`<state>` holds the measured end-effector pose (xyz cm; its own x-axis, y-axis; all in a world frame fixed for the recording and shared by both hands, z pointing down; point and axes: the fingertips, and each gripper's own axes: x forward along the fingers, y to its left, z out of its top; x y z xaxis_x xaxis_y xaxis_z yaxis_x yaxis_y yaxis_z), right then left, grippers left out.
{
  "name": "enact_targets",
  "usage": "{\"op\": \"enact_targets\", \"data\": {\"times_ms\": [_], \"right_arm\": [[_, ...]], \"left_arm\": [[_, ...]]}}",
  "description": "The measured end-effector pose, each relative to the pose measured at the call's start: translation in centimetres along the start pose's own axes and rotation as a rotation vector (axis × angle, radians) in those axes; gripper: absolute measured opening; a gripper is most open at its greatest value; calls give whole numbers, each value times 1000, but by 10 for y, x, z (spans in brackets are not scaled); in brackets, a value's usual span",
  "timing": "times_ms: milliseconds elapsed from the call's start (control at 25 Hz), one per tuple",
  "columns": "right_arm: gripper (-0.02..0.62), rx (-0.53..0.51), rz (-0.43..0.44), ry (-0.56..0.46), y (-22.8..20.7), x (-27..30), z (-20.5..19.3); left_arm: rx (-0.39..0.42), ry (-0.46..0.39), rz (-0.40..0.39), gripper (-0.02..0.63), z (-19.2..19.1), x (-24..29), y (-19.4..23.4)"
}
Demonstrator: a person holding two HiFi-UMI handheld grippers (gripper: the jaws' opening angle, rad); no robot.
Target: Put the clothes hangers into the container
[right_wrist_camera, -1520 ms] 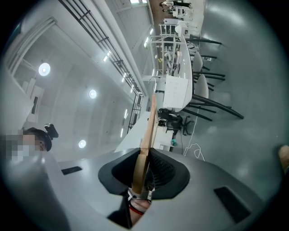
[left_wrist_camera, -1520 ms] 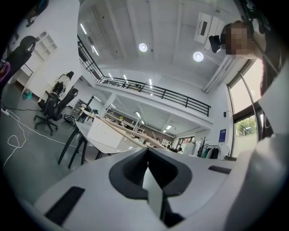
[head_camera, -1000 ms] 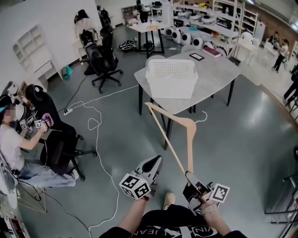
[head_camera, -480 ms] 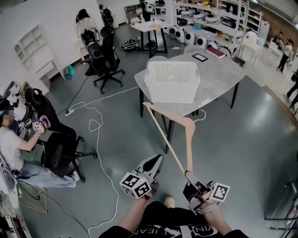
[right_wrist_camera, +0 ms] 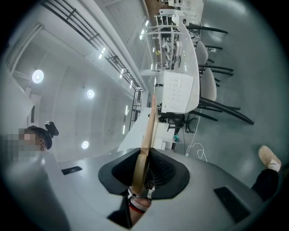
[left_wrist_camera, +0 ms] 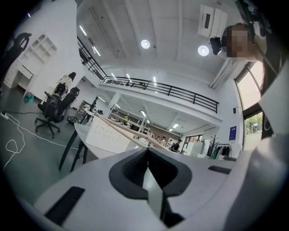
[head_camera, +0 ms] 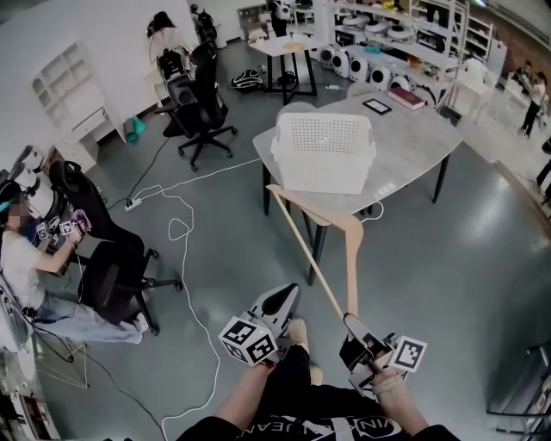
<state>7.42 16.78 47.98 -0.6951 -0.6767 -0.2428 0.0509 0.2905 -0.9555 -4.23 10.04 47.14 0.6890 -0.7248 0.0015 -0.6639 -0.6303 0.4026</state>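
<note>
Hanger (head_camera: 310, 254) is clamped at one end in my right gripper (head_camera: 351, 326), its long axis pointing ahead at the basket (head_camera: 325, 172); my left gripper (head_camera: 282, 297) is closed, empty.

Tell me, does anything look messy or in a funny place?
Only the white cable: it snakes in loose loops across the floor, where feet could catch it. The wooden hanger sticks out from the right gripper, held by one end.

Grey floor (head_camera: 224, 258), grey table (head_camera: 413, 146), black chair (head_camera: 202, 95), perhaps shelving (head_camera: 456, 26)
</note>
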Motion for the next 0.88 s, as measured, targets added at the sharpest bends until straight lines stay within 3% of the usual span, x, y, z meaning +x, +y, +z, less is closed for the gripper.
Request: {"op": "enact_targets", "data": {"times_ms": [520, 880], "right_arm": [[69, -25, -2, 14, -6, 25, 39], [69, -38, -1, 27, -15, 58, 68]], "left_arm": [[5, 8, -31, 9, 18, 55, 19], [-9, 21, -30, 9, 29, 94, 56]]}}
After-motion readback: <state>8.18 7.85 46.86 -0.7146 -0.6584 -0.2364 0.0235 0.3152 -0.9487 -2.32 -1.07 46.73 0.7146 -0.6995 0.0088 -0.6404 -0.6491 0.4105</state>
